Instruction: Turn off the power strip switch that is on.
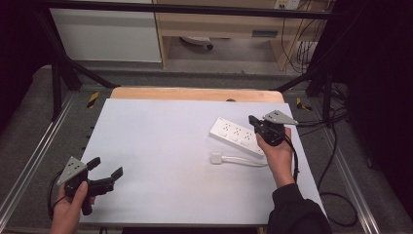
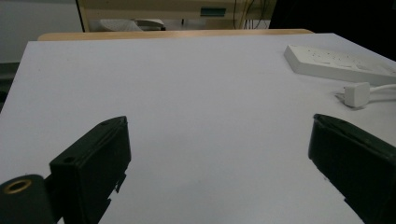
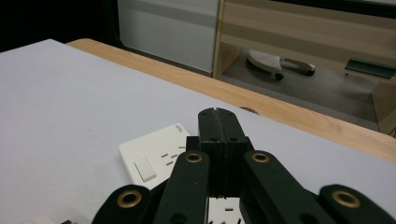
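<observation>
We're hovering our right gripper [image 1: 254, 120], jaws pressed together empty, over the white power strip [image 1: 236, 134] near the table's [image 1: 160, 146] right edge, left gripper [image 1: 106, 170] gaping wide, plug [image 1: 216, 158] pickup likely next.

The right gripper [image 3: 218, 122] hides most of the power strip [image 3: 154, 158]; the plug [image 2: 356, 94] has its cable perhaps cut off at the edge.
</observation>
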The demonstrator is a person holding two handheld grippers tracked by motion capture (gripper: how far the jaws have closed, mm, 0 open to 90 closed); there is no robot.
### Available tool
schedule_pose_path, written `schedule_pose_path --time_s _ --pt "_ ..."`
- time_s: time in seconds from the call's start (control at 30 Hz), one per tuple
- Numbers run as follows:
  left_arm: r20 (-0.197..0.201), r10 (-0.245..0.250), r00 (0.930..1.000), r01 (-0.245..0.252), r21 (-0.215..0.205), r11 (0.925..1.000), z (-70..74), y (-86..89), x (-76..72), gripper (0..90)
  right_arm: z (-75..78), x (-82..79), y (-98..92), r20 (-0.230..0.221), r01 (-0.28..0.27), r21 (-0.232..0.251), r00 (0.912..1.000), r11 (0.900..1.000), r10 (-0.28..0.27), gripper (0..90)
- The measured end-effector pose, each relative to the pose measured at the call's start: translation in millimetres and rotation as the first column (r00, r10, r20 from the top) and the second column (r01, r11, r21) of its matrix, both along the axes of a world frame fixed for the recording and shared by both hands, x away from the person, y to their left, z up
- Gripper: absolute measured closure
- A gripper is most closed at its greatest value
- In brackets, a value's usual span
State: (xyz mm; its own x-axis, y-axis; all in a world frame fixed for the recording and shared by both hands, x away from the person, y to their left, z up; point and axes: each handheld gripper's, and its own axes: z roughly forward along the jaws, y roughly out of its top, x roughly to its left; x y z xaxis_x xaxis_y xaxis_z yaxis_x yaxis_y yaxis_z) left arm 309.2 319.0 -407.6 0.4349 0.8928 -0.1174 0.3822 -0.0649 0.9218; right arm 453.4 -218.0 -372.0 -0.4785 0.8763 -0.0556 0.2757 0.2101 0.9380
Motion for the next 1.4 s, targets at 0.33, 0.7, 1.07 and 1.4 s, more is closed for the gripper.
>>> schedule_pose_path --time_s 0.33,0.7,1.07,1.4 --pt "-0.001 0.002 1.0 -0.002 -0.002 1.0 0.0 -0.1 -0.1 5.6 -8.4 5.1 6.5 -0.034 -0.023 -0.025 0.9992 0.999 0.022 90.0" --pt "-0.001 0.003 1.0 -0.003 -0.003 1.0 -0.7 -0.4 0.7 5.6 -14.8 6.9 4.3 -0.06 -0.017 -0.031 0.9981 0.999 0.015 90.0" --pt "-0.008 -0.002 1.0 0.002 0.01 1.0 -1.2 -0.9 0.7 5.6 -26.2 6.7 2.8 -0.097 -0.02 -0.034 0.9952 0.999 0.017 90.0" --pt "-0.007 -0.002 1.0 0.002 0.004 1.0 -1.5 -2.9 0.8 5.6 -33.3 6.7 3.2 -0.12 -0.028 -0.034 0.9924 0.999 0.024 90.0"
